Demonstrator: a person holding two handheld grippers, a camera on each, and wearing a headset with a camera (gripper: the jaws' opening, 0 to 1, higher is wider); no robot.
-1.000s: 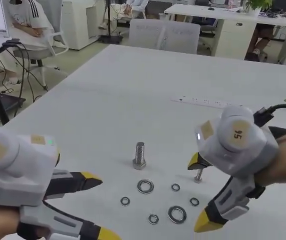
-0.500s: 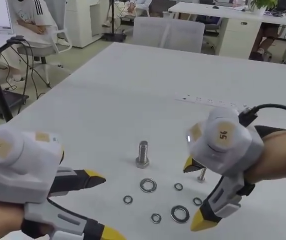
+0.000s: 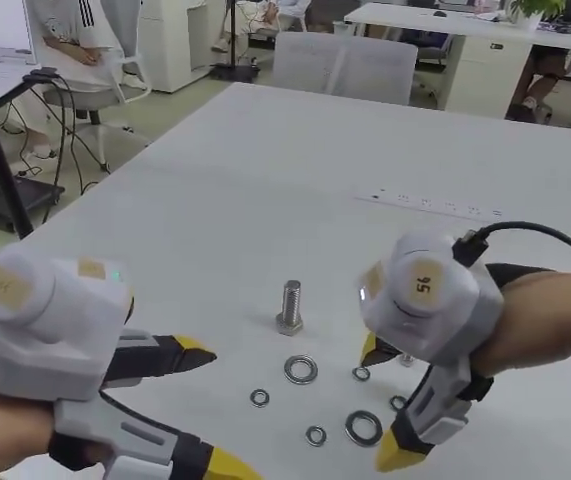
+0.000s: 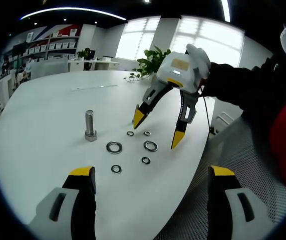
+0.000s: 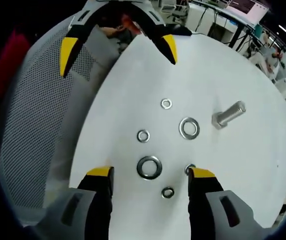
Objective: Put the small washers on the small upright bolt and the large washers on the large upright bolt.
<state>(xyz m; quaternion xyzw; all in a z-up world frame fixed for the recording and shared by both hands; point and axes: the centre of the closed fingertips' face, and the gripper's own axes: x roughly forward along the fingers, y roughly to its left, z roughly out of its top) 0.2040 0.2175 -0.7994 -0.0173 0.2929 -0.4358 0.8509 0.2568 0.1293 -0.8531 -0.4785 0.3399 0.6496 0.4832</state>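
Jaws on both sides are spread wide, nothing held in either. So the left gripper [image 3: 210,408] sits low over the near edge of the white table [image 3: 265,180], and the right gripper [image 3: 383,405] hangs over the scattered washers. In the right gripper view one large washer [image 5: 149,167] lies flat right between its yellow tips, not touched as far as I can see. A second large washer [image 3: 301,370] lies just in front of the large upright bolt [image 3: 290,305]. Four small washers [image 3: 259,398] are loose on the table around those two. Only a sliver of the small upright bolt [image 3: 406,358] peeks out behind the right gripper's far jaw, so can't tell if anything's on it.
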